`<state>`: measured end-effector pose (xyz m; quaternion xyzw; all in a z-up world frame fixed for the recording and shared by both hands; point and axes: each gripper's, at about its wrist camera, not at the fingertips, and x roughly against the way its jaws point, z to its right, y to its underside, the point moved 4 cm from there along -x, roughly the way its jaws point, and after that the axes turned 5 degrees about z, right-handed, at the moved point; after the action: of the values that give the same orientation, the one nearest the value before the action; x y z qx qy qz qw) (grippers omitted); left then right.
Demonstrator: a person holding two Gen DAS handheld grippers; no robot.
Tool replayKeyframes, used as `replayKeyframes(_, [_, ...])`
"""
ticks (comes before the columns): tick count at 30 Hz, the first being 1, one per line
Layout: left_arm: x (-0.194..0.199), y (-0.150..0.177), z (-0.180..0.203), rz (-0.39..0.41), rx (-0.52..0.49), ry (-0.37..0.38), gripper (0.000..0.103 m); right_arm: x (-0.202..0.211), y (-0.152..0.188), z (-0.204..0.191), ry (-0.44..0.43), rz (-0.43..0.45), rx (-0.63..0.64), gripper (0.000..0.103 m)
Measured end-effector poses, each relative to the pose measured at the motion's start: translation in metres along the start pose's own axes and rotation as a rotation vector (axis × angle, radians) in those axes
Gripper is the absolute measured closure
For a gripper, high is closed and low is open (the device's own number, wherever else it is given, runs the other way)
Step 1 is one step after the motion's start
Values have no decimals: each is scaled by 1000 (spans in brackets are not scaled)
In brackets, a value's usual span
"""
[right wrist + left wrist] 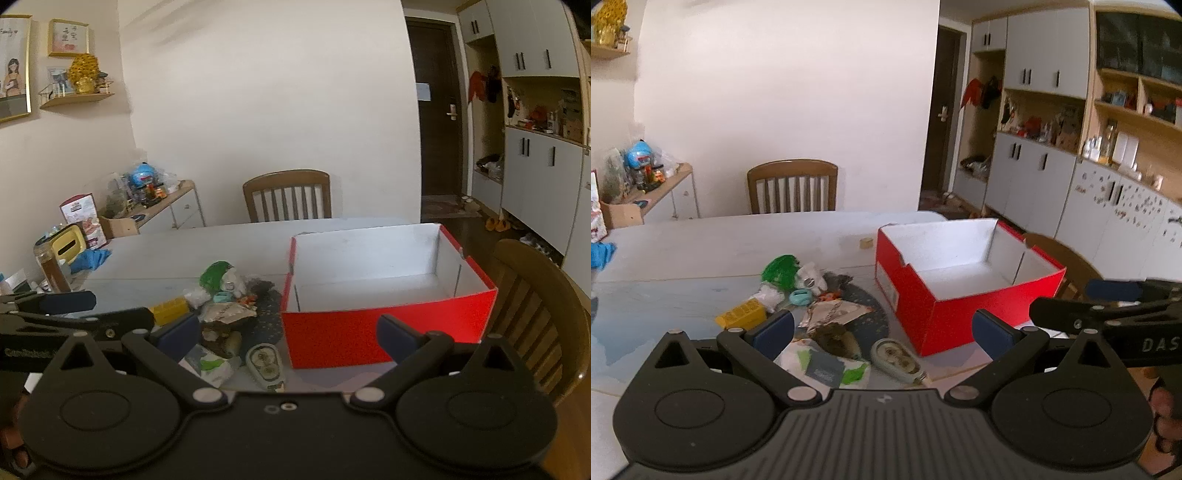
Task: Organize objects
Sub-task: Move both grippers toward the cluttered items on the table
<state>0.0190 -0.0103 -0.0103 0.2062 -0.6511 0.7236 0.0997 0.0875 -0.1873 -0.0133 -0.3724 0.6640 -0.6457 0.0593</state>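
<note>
The table (701,243) spreads pale in front of me, with a wooden chair (792,186) pushed in at its far side. On its right half stands the red box (960,317), open at the top, white inside, with nothing in it that I can see. My left gripper (882,334) hangs low over the near edge of the table with its blue-padded fingers (774,330) spread wide apart and nothing between them. My right gripper (290,338) is held level beside it, its fingers (397,338) just as wide apart and bare, facing the near red wall of the box.

The things to sort lie in a loose heap just left of the box, partly on a dark round mat (868,310). A crumpled green bag (781,271) sits at the far end of the heap, with a white crumpled wrapper (812,277) touching it. A yellow toy brick (742,315) lies at the left edge, near my left finger. A silvery foil packet (834,314) lies in the middle, and a brown lump (838,341) that I cannot identify rests against its near side. A correction tape dispenser (897,360) lies closest to the box, near its front corner. A small teal ring (800,297) sits between the green bag and the foil.
</note>
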Motion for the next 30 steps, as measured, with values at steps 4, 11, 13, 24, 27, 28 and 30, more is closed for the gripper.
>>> replayKeyframes(4, [2,0,-2,10,8,2,0,2,-1,-4,-7,15,14,1])
replayKeyframes(11, [1,1,-15,10,42,27,0,-1,-3,-11,-11,19,21,1])
replayKeyframes(13, [-1,0,-19,16,42,34,0,-4,-4,-14,-8,21,19,1])
replayKeyframes(24, [-19,-8,-56,8,49,87,0,-26,-8,-40,36,8,6,1])
replayKeyframes(27, [-27,-10,-69,-6,56,101,0,-35,-9,-49,44,-1,6,1])
replayKeyframes(28, [-29,-10,-73,-11,57,106,0,-39,-9,-51,45,-3,7,1])
replayKeyframes(30, [-36,-9,-82,-31,58,121,0,-46,-10,-58,43,-11,10,1])
